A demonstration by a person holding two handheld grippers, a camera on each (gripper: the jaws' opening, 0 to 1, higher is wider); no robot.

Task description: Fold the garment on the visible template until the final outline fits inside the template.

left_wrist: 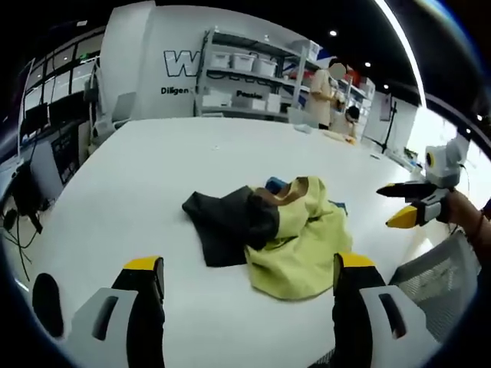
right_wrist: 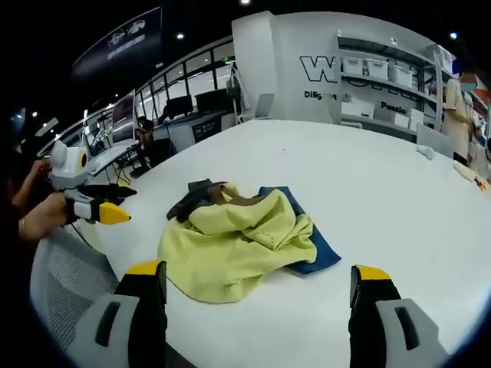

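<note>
Right gripper view: garment [right_wrist: 230,241] covering template [right_wrist: 318,253]

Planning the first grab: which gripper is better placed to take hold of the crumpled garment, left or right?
Probably left. In the left gripper view its open gripper faces the yellow garment squarely; the right gripper hangs off to one side. Both are open and clear of the blue template, so the margin is slim.
</note>
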